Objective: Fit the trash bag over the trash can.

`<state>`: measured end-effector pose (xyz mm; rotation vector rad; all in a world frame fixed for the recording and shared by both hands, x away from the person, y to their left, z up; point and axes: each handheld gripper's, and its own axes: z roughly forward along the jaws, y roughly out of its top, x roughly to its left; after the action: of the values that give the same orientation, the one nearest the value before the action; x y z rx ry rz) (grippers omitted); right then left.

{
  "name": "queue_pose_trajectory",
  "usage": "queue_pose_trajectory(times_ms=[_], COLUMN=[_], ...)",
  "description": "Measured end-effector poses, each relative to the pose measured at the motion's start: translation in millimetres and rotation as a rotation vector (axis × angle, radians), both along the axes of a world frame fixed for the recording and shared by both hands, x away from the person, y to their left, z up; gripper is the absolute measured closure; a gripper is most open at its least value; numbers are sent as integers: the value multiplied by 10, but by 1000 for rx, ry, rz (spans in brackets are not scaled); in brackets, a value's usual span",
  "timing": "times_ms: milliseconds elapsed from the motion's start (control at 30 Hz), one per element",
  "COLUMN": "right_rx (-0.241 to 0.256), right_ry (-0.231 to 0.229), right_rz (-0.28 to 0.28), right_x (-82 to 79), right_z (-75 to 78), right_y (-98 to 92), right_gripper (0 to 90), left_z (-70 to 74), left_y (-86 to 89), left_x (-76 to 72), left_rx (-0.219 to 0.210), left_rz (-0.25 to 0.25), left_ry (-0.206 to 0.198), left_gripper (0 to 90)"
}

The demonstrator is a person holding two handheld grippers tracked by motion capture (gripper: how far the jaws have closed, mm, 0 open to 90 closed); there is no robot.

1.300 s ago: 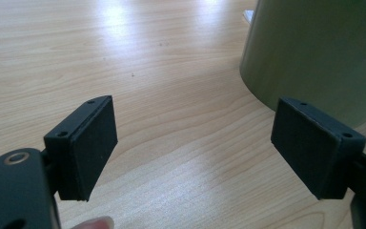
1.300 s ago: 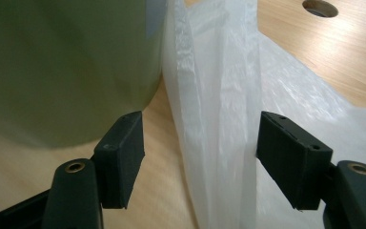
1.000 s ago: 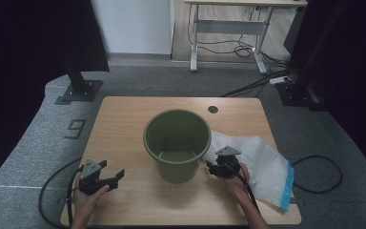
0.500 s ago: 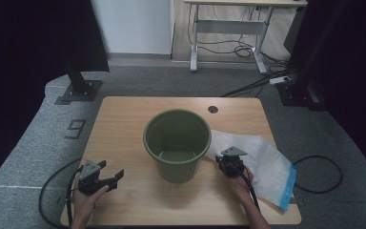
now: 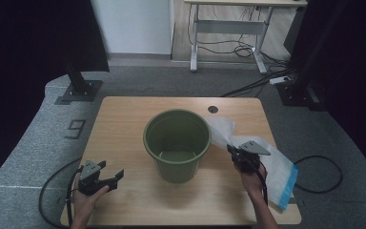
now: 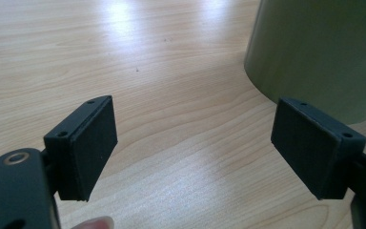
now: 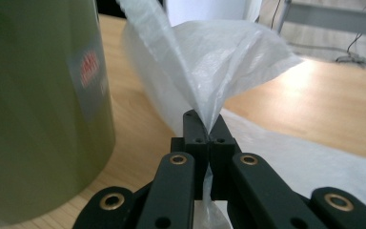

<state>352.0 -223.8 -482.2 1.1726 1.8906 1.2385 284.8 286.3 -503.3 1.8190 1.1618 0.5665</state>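
A green plastic bucket point(image 5: 177, 143) stands upright in the middle of the wooden table point(image 5: 124, 119). To its right lies a thin white plastic bag point(image 5: 276, 164) with a blue edge. My right gripper point(image 5: 233, 153) is shut on a fold of that bag point(image 7: 209, 86), lifting it just right of the bucket point(image 7: 38, 105). My left gripper point(image 5: 112, 177) is open at the table's front left, jaws wide apart over bare wood, with the bucket wall point(image 6: 324, 47) ahead to its right point(image 6: 195, 152).
A small round cable hole point(image 5: 213, 109) sits at the table's back edge. Black cables point(image 5: 52, 200) trail from both grippers off the front. Stand bases point(image 5: 78, 90) and a desk frame point(image 5: 228, 28) occupy the carpet beyond the table.
My right gripper has shifted slightly right and toward me with the bag pinched in it, raising the fold. The left gripper has stayed in place, open.
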Motion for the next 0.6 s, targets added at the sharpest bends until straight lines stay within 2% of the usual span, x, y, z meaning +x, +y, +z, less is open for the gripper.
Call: queue_pose_trajectory(times_ms=[200,433,500,600], right_rx=[69,111,115,148], right_ry=[-63,-139,-146,-187], right_rz=[-5,-28,-32,-57], right_x=[-118,-222,-233,-297], right_z=[239,445,465,587], right_y=[-104,-218,-239,-356], right_gripper=[887,887,887,888], left_z=[-4,-13,-13,-21], left_y=[25,-11,-15,-23], left_x=[5,10,9,13], left_rx=[-6,4,4,6], left_rz=[5,-2,-3,-4], left_ry=[1,6,7,9], left_gripper=[157,157,156,157])
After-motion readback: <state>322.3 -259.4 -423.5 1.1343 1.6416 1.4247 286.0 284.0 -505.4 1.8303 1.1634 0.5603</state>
